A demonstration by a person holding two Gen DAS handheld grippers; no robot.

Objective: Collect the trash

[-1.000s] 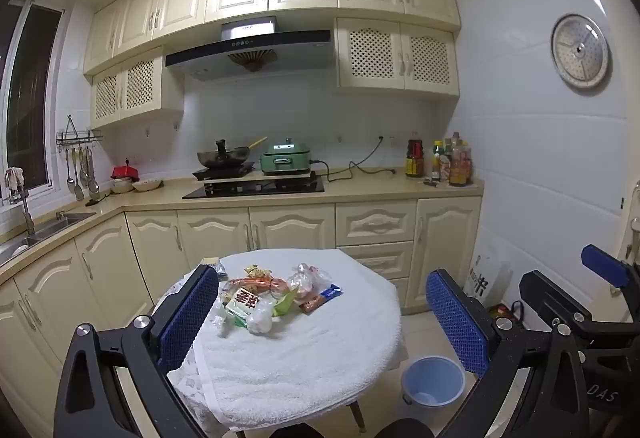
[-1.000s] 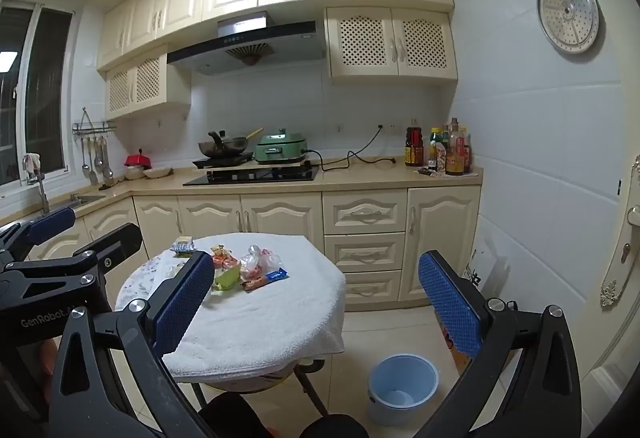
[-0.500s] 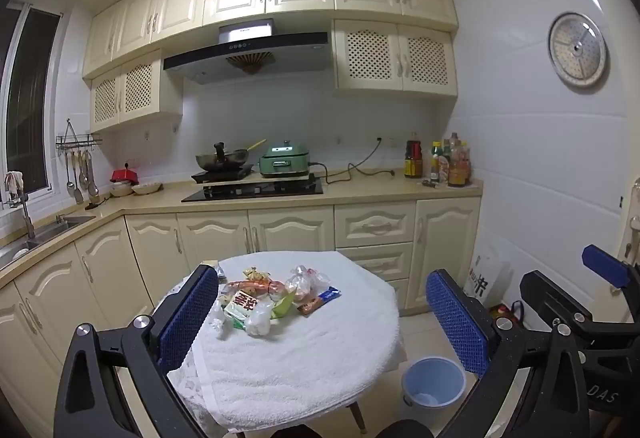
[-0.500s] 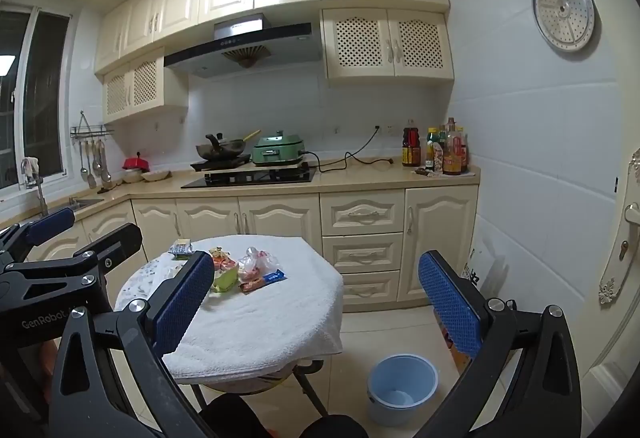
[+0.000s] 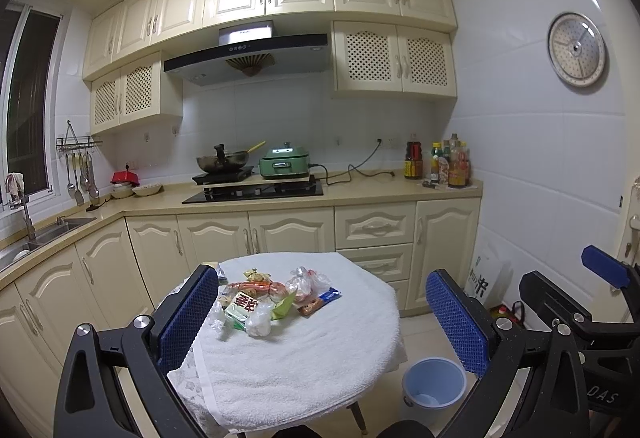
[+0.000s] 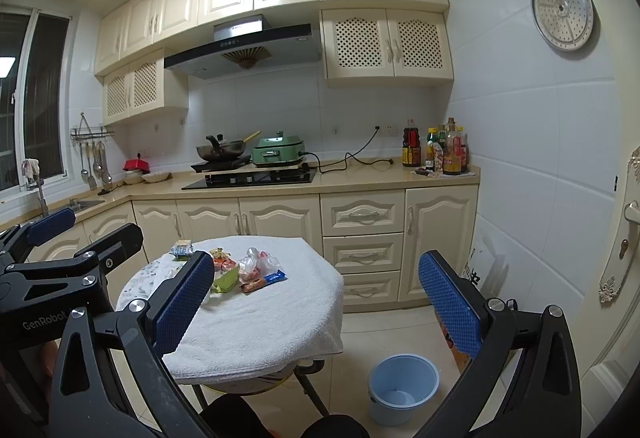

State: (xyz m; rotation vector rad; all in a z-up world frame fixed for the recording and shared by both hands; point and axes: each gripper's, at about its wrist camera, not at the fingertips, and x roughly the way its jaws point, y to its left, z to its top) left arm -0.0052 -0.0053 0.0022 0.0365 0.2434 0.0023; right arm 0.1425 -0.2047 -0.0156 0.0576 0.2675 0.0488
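A heap of trash (image 5: 264,298) (image 6: 240,270), wrappers and clear plastic bags, lies on a small round table covered by a white towel (image 5: 304,350) (image 6: 264,322). A light blue bin (image 5: 434,384) (image 6: 402,386) stands on the floor to the table's right. My left gripper (image 5: 322,310) is open, well short of the heap, holding nothing. My right gripper (image 6: 316,298) is also open and empty, further from the table. In the right wrist view the left gripper's black frame shows at the left edge; in the left wrist view the right gripper's frame shows at the right edge.
Cream cabinets and a counter (image 5: 360,194) run along the back wall with a hob, a wok (image 5: 222,160), a green cooker (image 5: 285,162) and bottles (image 5: 448,166). A sink (image 5: 40,234) is at the left. A white bag (image 5: 486,280) leans on the right wall. A door handle (image 6: 632,216) is at the far right.
Both views have crept slightly forward and downward toward the table. Both grippers stay open and nothing on the table has moved.
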